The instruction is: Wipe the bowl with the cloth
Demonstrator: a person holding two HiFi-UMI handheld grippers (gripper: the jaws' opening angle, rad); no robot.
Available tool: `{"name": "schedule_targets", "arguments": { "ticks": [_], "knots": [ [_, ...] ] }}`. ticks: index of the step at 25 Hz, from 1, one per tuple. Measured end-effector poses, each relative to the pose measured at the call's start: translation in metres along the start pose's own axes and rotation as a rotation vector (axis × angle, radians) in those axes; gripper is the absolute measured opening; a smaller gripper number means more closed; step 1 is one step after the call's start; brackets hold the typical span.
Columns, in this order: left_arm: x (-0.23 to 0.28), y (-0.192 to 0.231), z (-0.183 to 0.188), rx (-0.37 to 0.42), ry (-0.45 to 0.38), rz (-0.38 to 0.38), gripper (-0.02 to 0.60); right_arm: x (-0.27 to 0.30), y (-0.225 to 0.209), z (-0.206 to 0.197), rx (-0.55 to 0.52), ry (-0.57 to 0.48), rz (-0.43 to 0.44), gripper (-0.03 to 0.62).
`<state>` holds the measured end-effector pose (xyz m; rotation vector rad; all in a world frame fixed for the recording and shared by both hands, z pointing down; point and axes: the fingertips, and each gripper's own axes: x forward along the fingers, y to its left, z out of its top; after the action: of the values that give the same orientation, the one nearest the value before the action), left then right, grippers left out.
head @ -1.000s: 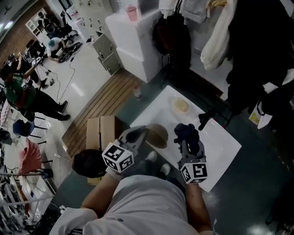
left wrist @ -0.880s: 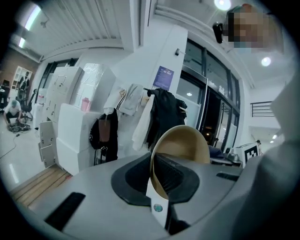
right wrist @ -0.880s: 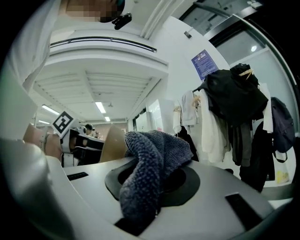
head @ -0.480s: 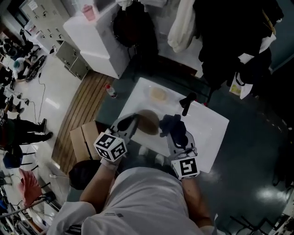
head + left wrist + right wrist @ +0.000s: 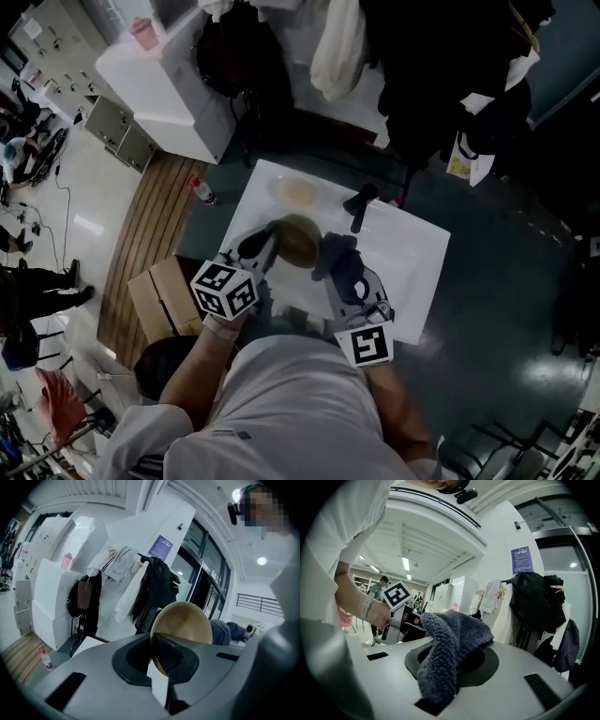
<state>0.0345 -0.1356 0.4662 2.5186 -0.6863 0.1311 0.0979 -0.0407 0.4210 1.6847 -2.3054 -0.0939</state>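
Nearest the person, both grippers are loaded. The left gripper has its jaws pinched on the rim of the bowl, which is held up on edge off the white worktop. The right gripper has its jaws clamped on a bunched-up dark cloth that flops over the top of them. What's changed in the last second is the gap. A second ago a clear strip of worktop showed between bowl and cloth, half a second ago it was thinner, and now the cloth sits right up against the bowl's right edge in the head view. I honestly can't tell if they're touching yet, but the left gripper view has the cloth peeking out just behind the bowl's right side, so it's close. The worktop also sits differently in the head view, though that looks like the head turning, not stuff being moved. My read is that pickup is done and the actual wiping is about to begin or only just starting. Next it probably needs the cloth pressed into the bowl while the left grip holds, and that thin rim pinch is what I'd worry about slipping. Farther back on the worktop, a pale yellowish round thing and a dark handled object sit well clear of the action.
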Motion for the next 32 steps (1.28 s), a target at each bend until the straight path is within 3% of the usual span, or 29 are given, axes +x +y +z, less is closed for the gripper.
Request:
{"name": "schedule_targets", "arguments": {
  "ticks": [7, 12, 16, 22, 28, 32],
  "knots": [
    [0.013, -0.016, -0.005, 0.041, 0.057, -0.100, 0.018, -0.007, -0.018, 0.009, 0.051, -0.042, -0.020, 0.061],
    [0.015, -0.031, -0.011, 0.178, 0.115, -0.166, 0.017, -0.011, -0.023, 0.021, 0.047, -0.069, 0.008, 0.061],
    [0.012, -0.045, -0.015, 0.244, 0.145, -0.239, 0.017, -0.010, -0.021, 0.033, 0.064, -0.085, 0.056, 0.061],
    [0.005, -0.072, -0.025, 0.364, 0.214, -0.373, 0.018, -0.004, -0.010, 0.043, 0.039, -0.066, 0.192, 0.061],
    [-0.010, -0.090, -0.026, 0.425, 0.238, -0.535, 0.018, 0.006, 0.007, 0.048, 0.103, -0.048, 0.405, 0.061],
    [-0.020, -0.100, -0.026, 0.430, 0.244, -0.628, 0.018, 0.010, 0.014, 0.047, 0.116, -0.040, 0.501, 0.061]
  ]
}}
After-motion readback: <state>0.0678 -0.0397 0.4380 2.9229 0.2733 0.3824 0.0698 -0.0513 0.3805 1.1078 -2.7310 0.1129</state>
